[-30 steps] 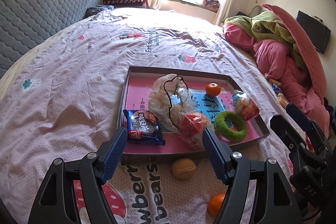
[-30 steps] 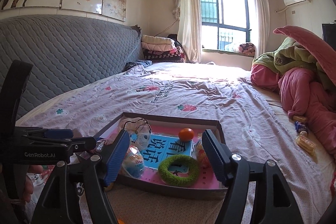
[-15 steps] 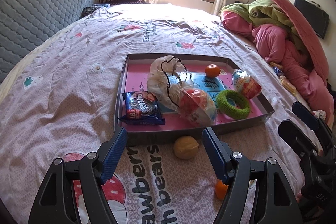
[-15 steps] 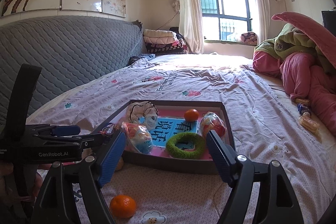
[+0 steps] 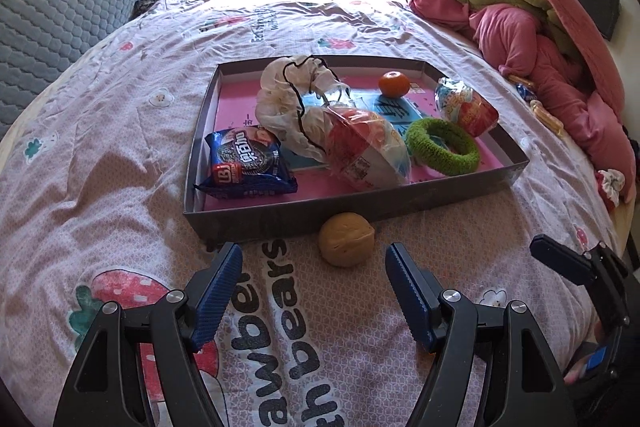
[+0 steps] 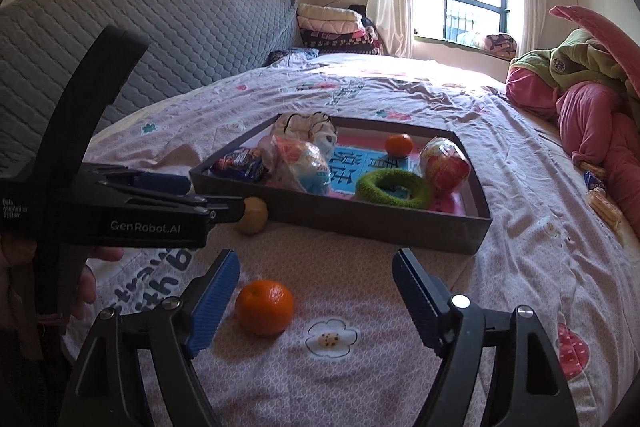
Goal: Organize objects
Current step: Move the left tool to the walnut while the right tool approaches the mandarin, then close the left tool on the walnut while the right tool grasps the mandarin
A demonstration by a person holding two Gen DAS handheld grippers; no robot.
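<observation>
On the pink strawberry-print bedspread (image 5: 120, 163), a shallow grey box tray (image 5: 360, 215) already holds a blue cookie packet (image 5: 246, 163), a white cloth bundle (image 5: 288, 99), two wrapped snacks, a green ring (image 5: 442, 145) and one tangerine. Two pieces lie loose outside it: a walnut (image 5: 346, 239) touching the tray's near wall and a second tangerine (image 6: 264, 307) nearer the camera on the spread. The left gripper (image 5: 314, 291) hangs just short of the walnut, jaws spread wide and empty, the nut roughly centred ahead of them. The right gripper (image 6: 314, 301) is also spread and empty, with the loose tangerine beside its left pad. This looks like the approach before two pickups. Next, each tool likely needs to drop lower so its pads straddle the round fruit, then squeeze gently, since both could roll away.
</observation>
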